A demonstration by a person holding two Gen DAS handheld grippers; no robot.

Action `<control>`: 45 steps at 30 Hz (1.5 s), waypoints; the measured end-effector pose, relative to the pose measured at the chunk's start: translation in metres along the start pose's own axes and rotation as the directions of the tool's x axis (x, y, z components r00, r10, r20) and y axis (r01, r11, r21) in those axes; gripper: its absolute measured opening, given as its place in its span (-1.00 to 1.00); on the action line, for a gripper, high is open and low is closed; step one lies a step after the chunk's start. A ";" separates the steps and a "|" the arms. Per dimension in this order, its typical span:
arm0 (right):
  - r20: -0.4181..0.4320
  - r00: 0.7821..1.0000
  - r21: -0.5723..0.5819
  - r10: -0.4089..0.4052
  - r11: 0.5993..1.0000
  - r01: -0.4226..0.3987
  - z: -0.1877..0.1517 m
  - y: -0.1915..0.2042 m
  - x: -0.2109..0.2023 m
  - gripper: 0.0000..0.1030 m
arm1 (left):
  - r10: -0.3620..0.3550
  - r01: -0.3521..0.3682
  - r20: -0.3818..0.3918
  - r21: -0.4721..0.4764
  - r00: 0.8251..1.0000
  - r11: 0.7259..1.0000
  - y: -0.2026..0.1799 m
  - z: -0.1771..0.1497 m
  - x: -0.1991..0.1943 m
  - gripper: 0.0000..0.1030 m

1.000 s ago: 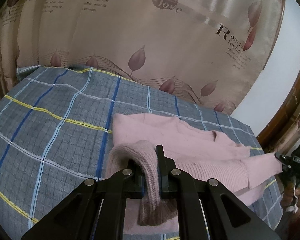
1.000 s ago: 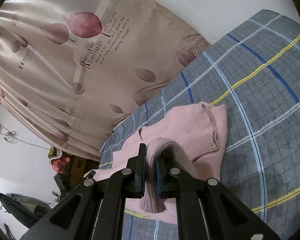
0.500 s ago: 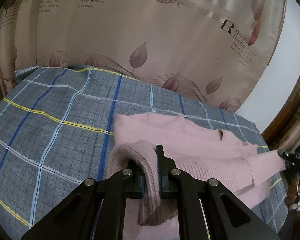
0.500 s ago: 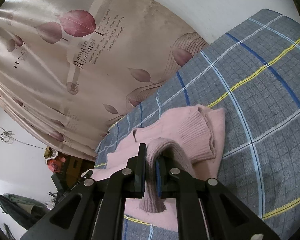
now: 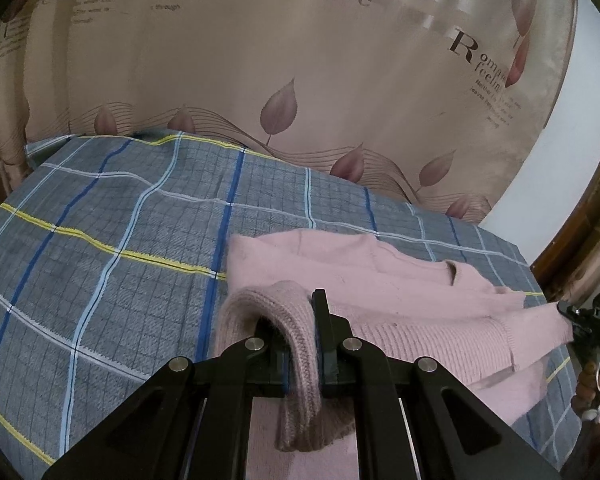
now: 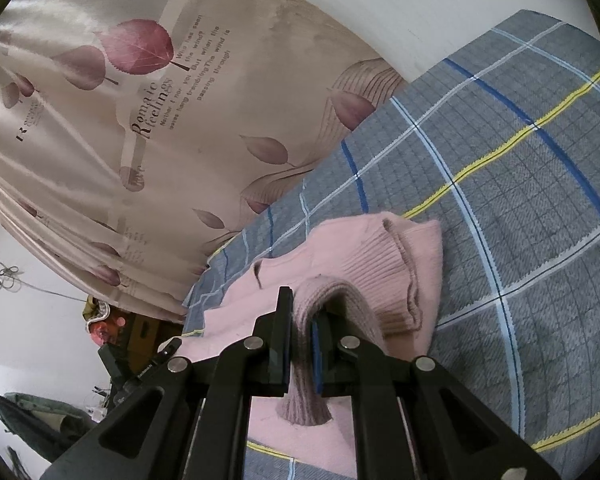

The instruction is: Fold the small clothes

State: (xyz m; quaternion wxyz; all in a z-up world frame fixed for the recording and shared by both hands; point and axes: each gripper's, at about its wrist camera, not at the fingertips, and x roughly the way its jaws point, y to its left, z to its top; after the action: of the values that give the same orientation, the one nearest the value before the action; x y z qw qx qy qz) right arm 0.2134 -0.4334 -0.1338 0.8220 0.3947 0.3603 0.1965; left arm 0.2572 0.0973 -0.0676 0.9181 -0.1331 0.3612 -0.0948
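a pink knitted sweater (image 5: pixel 384 292) lies on a grey plaid bedsheet (image 5: pixel 112 240) crossed by blue, white and yellow lines. it sits toward the right half of the sheet in the left wrist view, with its neckline opening facing up and its body partly doubled over itself.

the left gripper (image 5: pixel 302 344) is clamped on a ribbed edge of the sweater: the knit arches up over one finger, runs down between both fingers and hangs out below them as a short loose flap. in the right wrist view the right gripper (image 6: pixel 300 344) pinches another ribbed edge of the same sweater (image 6: pixel 364 264) in the same way, the fabric rising in a hump in front of the fingers and dropping between them. both folds of knit are lifted clear of the rest of the garment, which rests flat on the bedsheet (image 6: pixel 520 208).

at the right edge of the left wrist view, the right gripper (image 5: pixel 588 320) shows as a dark shape holding the sweater's far corner, with part of a hand (image 5: pixel 592 388) below it.

behind the bed hangs a beige curtain (image 5: pixel 300 80) printed with mauve leaves and lettering, and beside it a white wall (image 6: pixel 420 8).
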 end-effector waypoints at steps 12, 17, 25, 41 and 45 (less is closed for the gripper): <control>-0.015 1.000 0.016 -0.009 1.000 0.009 0.004 -0.012 0.012 -0.82 | 0.009 -0.009 -0.027 -0.005 1.000 1.000 0.003 0.004 0.018 -0.82; -0.017 1.000 0.017 -0.010 1.000 0.011 0.006 -0.014 0.016 -0.82 | 0.012 -0.012 -0.032 -0.005 0.999 1.000 0.004 0.004 0.023 -0.82; -0.023 1.000 0.024 -0.011 1.000 0.012 0.008 -0.021 0.024 -0.82 | 0.017 -0.017 -0.044 -0.010 0.999 1.000 0.006 0.003 0.030 -0.82; -0.032 0.999 0.059 0.011 0.998 -0.009 0.009 -0.037 0.032 -0.79 | -0.006 0.002 -0.078 -0.046 0.997 0.999 0.011 0.007 0.044 -0.78; -0.034 0.998 0.088 0.044 0.995 -0.041 0.011 -0.043 0.035 -0.76 | -0.033 0.026 -0.096 -0.072 0.995 0.997 0.014 0.010 0.048 -0.77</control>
State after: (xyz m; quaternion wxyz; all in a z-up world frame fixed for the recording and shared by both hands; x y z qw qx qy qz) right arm 0.2461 -0.4438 -0.1783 0.7929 0.4344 0.3748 0.2052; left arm 0.3002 0.0993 -0.0958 0.8927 -0.1661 0.4064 -0.1016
